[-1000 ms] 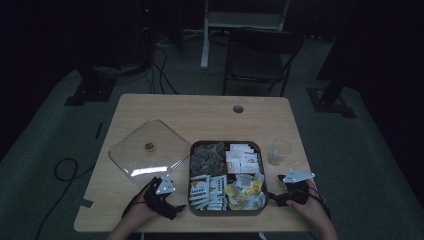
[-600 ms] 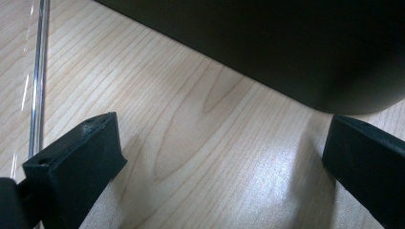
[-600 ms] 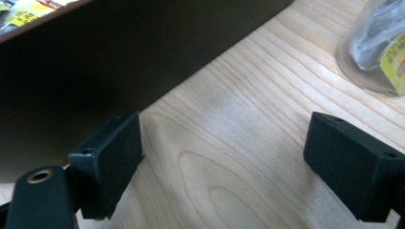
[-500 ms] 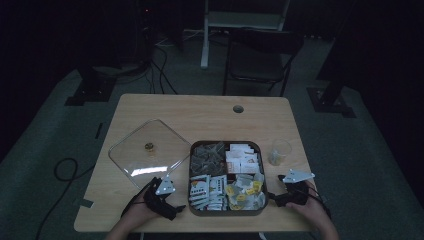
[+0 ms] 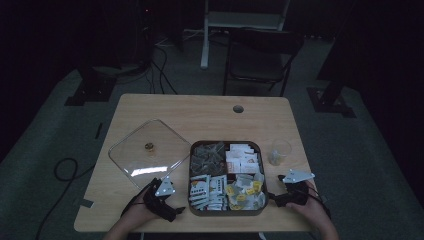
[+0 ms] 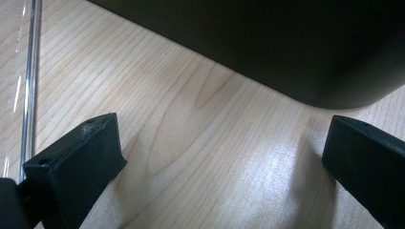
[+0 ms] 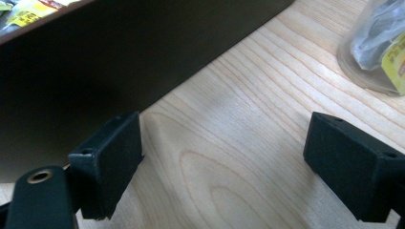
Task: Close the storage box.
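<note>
At lower centre of the high view, one dark four-compartment tray of tea bags and sachets sits unmoved since the earlier frames. Both grippers have stayed put: left gripper and right gripper flank it, jaws spread over bare wood. One clear lid lies left; one plastic cup stands right.
</note>
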